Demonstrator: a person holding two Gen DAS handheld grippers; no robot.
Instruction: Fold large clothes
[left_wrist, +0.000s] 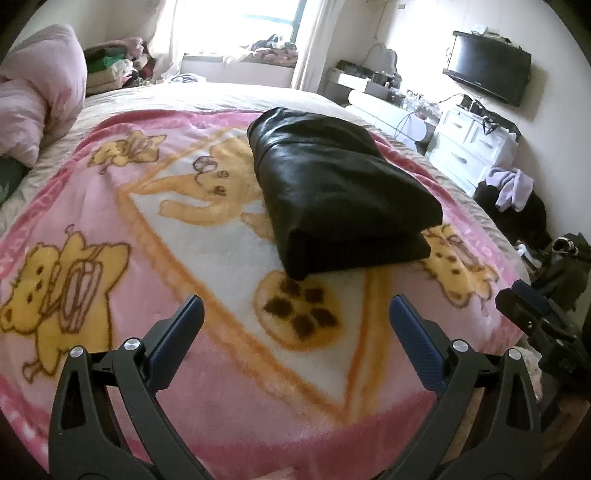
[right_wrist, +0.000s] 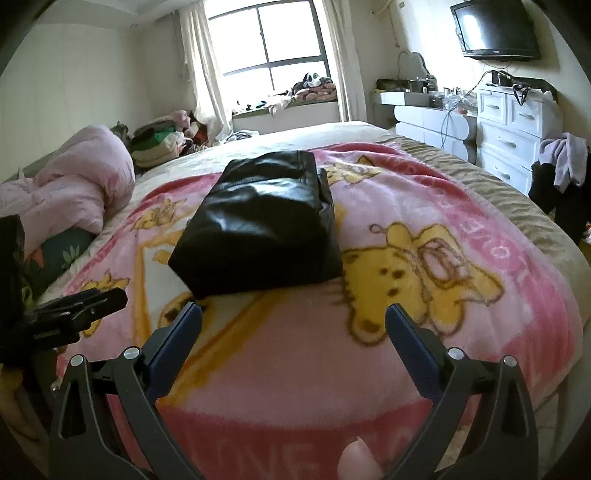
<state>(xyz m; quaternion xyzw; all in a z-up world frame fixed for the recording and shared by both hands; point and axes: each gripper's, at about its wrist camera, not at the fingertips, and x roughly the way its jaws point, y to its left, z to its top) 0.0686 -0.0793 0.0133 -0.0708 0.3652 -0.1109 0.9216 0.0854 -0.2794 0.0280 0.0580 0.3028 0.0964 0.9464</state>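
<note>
Lying folded, black garment (left_wrist: 332, 184), rt view only: window (right_wrist: 273, 48)

The pink blanket (right_wrist: 424, 206) bears pale letters "LOVE" along its border, partly legible.

Black hand-held gripper (left_wrist: 296, 306), blue pads (left_wrist: 415, 339), silver screws

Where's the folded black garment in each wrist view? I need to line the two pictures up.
Left wrist: black garment lies right of centre on the pink blanket, beyond the open left gripper.
Right wrist: black garment lies left of centre, beyond the open right gripper.
Shared landmark: wall television, upper right.
</note>
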